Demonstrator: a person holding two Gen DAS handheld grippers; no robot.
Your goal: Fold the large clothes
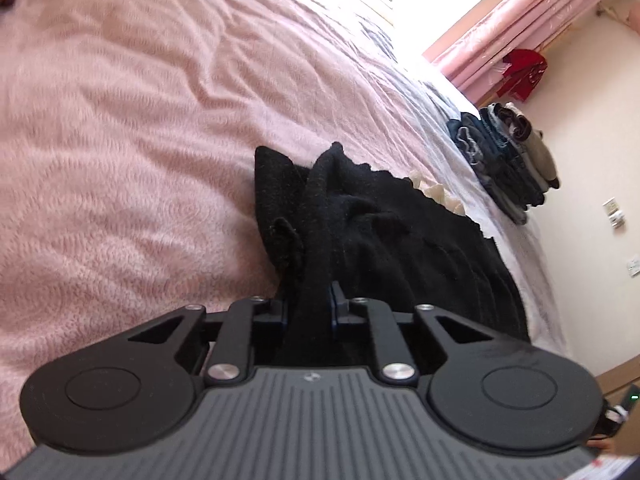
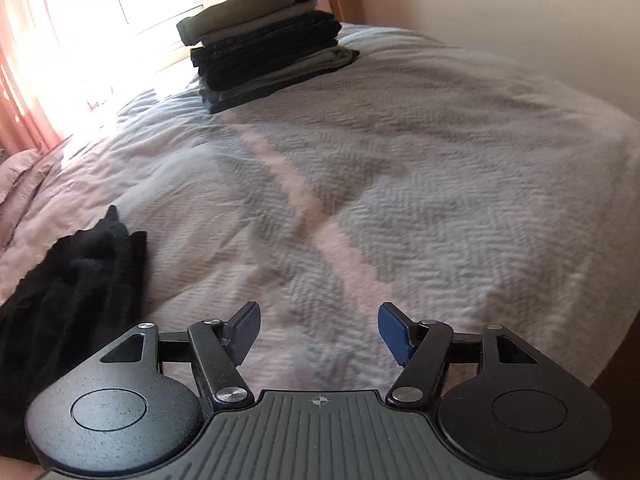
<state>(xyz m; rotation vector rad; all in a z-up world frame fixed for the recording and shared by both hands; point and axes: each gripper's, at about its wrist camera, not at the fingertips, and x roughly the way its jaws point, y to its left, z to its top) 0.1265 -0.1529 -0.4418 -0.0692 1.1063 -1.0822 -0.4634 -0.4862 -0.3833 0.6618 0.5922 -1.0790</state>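
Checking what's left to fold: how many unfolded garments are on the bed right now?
1: the black garment, bunched on the bed and pinched by the left gripper. The right gripper is open over bare cover. The stack is already folded; others may lie out of view.

The left tool (image 1: 310,304) has its fingers drawn close together, clamped on a bunched ridge of black garment (image 1: 380,232) running toward 12 o'clock. The right tool (image 2: 318,330) holds nothing, its blue-padded fingers (image 2: 394,334) spread wide, aimed toward 12 o'clock.
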